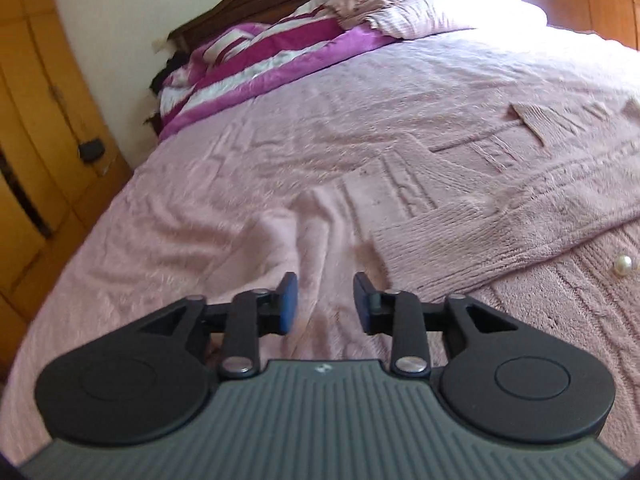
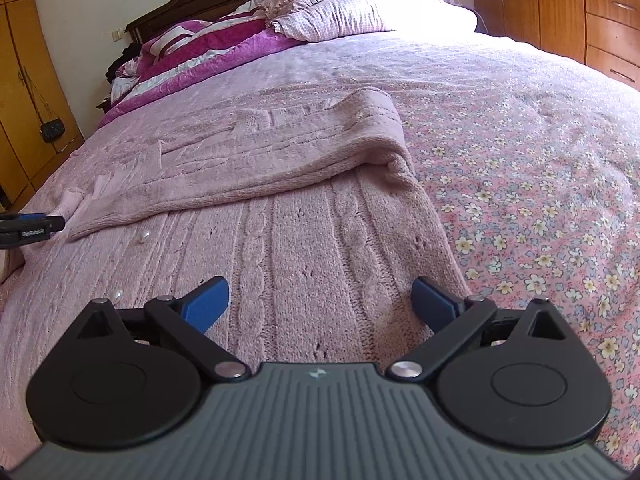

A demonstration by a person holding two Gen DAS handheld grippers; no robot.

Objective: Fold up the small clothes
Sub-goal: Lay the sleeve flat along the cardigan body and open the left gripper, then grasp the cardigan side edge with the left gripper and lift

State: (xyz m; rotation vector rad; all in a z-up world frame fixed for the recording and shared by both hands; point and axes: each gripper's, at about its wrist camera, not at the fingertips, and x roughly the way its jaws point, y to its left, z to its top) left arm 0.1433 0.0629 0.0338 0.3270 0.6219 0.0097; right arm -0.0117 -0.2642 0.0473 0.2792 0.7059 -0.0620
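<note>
A pink cable-knit cardigan [image 2: 312,240] with pearl buttons [image 2: 143,237] lies flat on the bed, one sleeve [image 2: 248,160] folded across its body. My right gripper [image 2: 320,300] hovers wide open and empty over the cardigan's lower part. In the left wrist view the cardigan [image 1: 500,208] lies to the right, with a pearl button [image 1: 622,266] near the edge. My left gripper [image 1: 325,300] is open and empty over the pink bed cover [image 1: 240,184], just left of the sleeve cuff [image 1: 420,248]. Its tip also shows in the right wrist view [image 2: 36,224].
A magenta and white striped blanket [image 2: 192,52] and pink pillows [image 2: 340,12] are heaped at the headboard. A floral sheet [image 2: 540,200] covers the bed's right side. Wooden wardrobe [image 1: 36,120] stands left, wooden drawers [image 2: 580,20] at the right.
</note>
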